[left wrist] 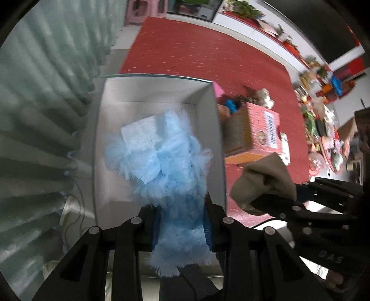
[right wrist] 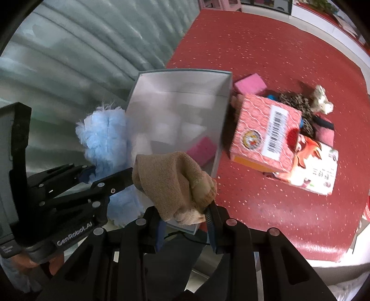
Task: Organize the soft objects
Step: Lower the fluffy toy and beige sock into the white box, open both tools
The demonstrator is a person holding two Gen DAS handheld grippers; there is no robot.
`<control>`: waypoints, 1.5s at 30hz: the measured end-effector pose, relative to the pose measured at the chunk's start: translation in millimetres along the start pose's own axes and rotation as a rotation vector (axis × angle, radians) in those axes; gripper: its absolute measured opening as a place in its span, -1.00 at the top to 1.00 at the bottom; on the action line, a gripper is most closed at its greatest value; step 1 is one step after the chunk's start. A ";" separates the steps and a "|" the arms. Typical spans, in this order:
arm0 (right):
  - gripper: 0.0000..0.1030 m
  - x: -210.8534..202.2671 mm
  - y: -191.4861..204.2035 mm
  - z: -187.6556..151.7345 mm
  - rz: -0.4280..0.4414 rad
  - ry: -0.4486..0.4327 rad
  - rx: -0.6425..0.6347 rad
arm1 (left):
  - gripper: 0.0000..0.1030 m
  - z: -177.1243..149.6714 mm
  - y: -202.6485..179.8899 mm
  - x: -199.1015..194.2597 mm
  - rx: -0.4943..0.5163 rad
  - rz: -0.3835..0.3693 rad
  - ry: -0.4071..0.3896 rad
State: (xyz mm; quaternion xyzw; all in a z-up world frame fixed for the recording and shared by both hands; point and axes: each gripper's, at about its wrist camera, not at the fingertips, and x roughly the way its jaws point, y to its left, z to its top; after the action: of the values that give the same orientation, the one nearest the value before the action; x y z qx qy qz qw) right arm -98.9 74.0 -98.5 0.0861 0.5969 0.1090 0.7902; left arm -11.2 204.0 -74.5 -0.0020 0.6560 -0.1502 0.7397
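You have two grippers, one fluffy blue duster (left wrist: 166, 162), one tan sock (right wrist: 175, 183), one grey box (right wrist: 180, 92), two pink sponges and one patterned red carton (right wrist: 266, 125).

a lived-in room of a home: a red speckled table (left wrist: 208, 46), pale green curtains (left wrist: 46, 69), pink plastic stools (left wrist: 145, 11), and low red shelves (left wrist: 323, 81) crowded with toys, plants and household bits.

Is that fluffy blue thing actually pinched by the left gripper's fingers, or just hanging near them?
Touching. In the left wrist view the left gripper has its blue pads pressed against both sides of the fluffy blue duster, which bulges out above and below them.
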 end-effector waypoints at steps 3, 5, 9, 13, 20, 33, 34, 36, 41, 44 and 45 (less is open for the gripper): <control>0.39 2.6 4.0 8.4 0.000 0.004 -0.014 | 0.35 2.2 11.0 0.4 -0.032 0.021 -0.005; 0.39 3.4 6.0 15.4 -0.001 0.000 -0.014 | 0.35 5.6 18.8 1.6 -0.058 0.037 -0.006; 0.39 4.4 4.1 30.4 -0.002 -0.015 0.011 | 0.35 15.1 27.9 4.4 -0.103 0.065 -0.013; 0.39 10.0 4.4 48.3 0.005 -0.014 0.027 | 0.34 26.1 29.7 4.9 -0.120 0.077 -0.023; 0.39 27.0 12.0 74.6 -0.010 0.000 0.018 | 0.34 42.7 31.0 15.5 -0.136 0.092 -0.023; 0.39 45.5 15.2 94.6 -0.040 0.030 0.042 | 0.34 60.0 42.6 39.8 -0.139 0.116 0.011; 0.39 46.4 14.9 95.6 -0.040 0.033 0.044 | 0.34 60.8 41.3 40.8 -0.135 0.118 0.010; 0.39 48.1 14.7 97.8 -0.045 0.037 0.044 | 0.34 62.6 40.5 42.1 -0.126 0.122 0.010; 0.39 51.3 12.6 102.2 -0.055 0.043 0.052 | 0.34 67.2 41.3 46.6 -0.125 0.126 0.017; 0.39 52.1 11.2 104.3 -0.061 0.046 0.059 | 0.34 69.6 41.2 49.4 -0.125 0.127 0.021; 0.39 51.7 11.1 104.5 -0.063 0.047 0.060 | 0.34 70.0 41.4 49.9 -0.123 0.128 0.022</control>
State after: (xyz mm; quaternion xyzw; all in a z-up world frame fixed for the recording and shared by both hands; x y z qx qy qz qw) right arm 14.5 98.3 -114.9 0.0885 0.6207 0.0680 0.7761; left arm 70.5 218.7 -121.4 -0.0039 0.6708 -0.0618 0.7391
